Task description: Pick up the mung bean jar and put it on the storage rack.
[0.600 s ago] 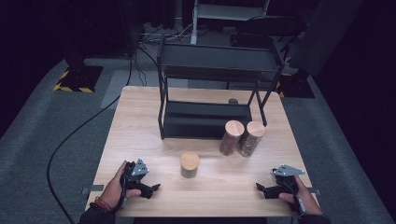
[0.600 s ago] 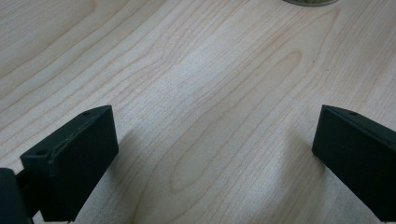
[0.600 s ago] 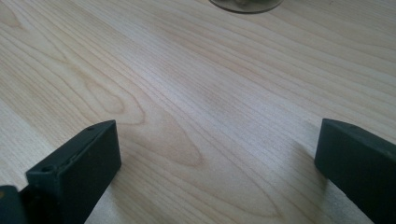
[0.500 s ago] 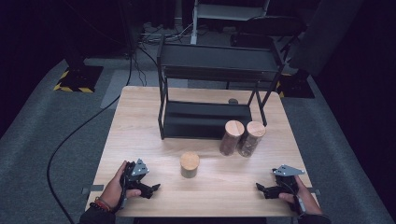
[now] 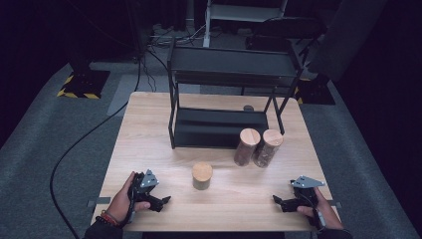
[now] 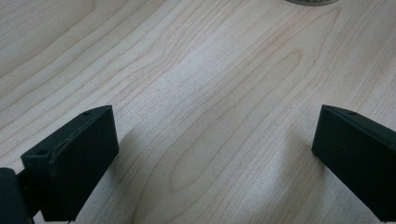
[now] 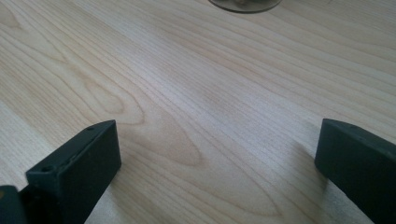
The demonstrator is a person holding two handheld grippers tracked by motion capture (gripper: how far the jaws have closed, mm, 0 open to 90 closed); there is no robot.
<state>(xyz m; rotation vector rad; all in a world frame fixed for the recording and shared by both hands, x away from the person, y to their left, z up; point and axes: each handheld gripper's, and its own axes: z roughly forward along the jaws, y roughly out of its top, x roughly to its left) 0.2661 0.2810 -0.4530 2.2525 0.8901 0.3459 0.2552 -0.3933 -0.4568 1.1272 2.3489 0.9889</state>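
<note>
Risk lies with the short cork-lidded glass jar (image 5: 202,176), mid-worktop between the left gripper (image 5: 163,200) and right gripper (image 5: 277,201); both jaws gape empty, and a low sweep could topple it.

Pale wood-grain table (image 5: 149,124); black rack (image 5: 219,127); black grippers.

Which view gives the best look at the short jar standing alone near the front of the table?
The high view: the short jar shows whole there, wooden lid on, upright on the table between both grippers. The left gripper view catches just a sliver of its base at the top edge; the right gripper view shows slightly more of the base.
</note>
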